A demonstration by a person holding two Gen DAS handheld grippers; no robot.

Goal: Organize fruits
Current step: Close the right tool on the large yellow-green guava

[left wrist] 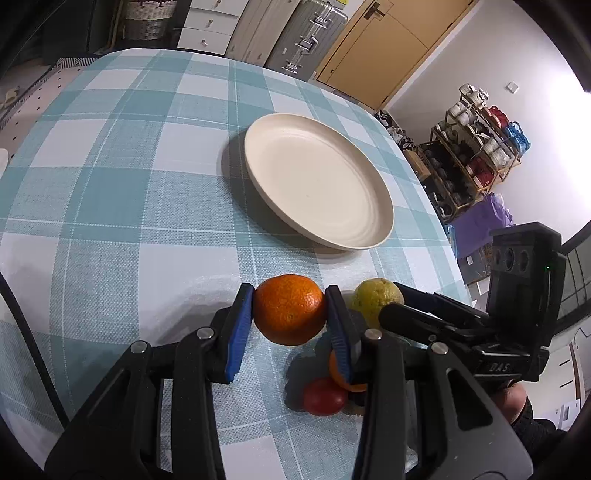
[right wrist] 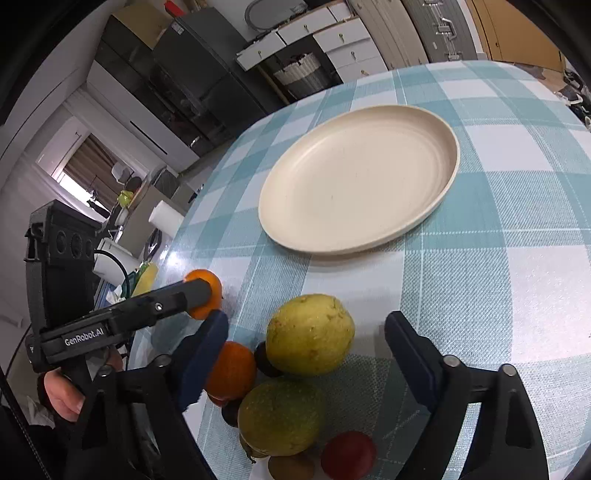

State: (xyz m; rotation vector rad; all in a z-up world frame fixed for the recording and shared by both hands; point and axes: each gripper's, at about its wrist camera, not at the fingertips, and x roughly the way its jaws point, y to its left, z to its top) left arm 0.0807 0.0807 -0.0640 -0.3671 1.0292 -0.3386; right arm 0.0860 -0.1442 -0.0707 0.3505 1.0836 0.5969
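Note:
My left gripper (left wrist: 290,314) is shut on an orange (left wrist: 289,314) and holds it above the checked tablecloth, short of the empty cream plate (left wrist: 316,182). It shows in the right wrist view (right wrist: 201,293) at the left, with the orange (right wrist: 206,295) in it. My right gripper (right wrist: 306,345) is open around a yellow-green guava (right wrist: 309,334) that lies on the table, without touching it. Behind it lie a second guava (right wrist: 280,417), another orange (right wrist: 231,369), a red fruit (right wrist: 348,455) and small dark fruits. The plate (right wrist: 360,177) lies beyond them.
The table's left edge (right wrist: 177,236) runs close to the fruit pile. The right gripper's body (left wrist: 480,325) shows right of the left gripper. Drawers, a suitcase (left wrist: 306,33) and a shelf rack (left wrist: 476,158) stand beyond the table.

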